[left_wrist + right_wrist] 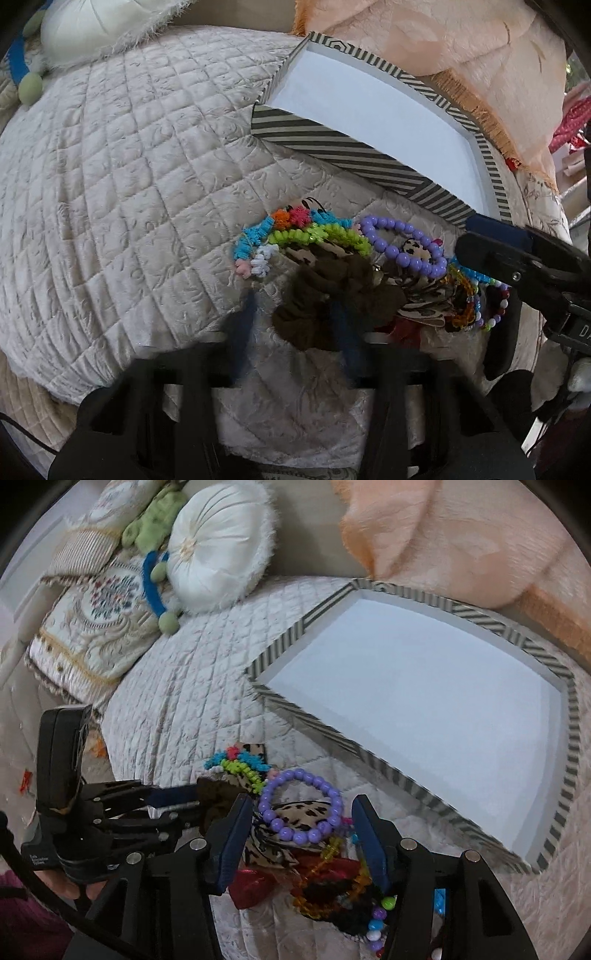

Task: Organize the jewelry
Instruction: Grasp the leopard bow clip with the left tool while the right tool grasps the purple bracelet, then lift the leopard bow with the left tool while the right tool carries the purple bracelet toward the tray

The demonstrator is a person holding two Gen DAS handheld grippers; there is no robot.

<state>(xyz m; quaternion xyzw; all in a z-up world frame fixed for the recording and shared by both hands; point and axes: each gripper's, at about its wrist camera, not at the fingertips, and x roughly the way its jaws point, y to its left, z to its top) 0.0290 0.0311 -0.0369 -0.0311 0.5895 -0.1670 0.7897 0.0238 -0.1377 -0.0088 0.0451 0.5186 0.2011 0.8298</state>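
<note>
A pile of jewelry and hair ties lies on a quilted bed beside an empty striped box (354,158) with a white inside (424,716). In the pile are a purple bead bracelet (400,243) (301,805), a multicoloured fuzzy bracelet (306,229) (242,762), a brown scrunchie (325,291), leopard-print fabric (291,814) and mixed bead strings (476,302) (332,878). My left gripper (295,325) is open, its blurred fingers on either side of the brown scrunchie. My right gripper (301,845) is open over the purple bracelet; its finger shows in the left wrist view (495,247).
A round white cushion (218,550), a green plush toy with a blue ring (155,542) and embroidered pillows (96,627) lie at the bed's far left. A peach blanket (480,542) lies behind the box. The bed's edge drops off at the left.
</note>
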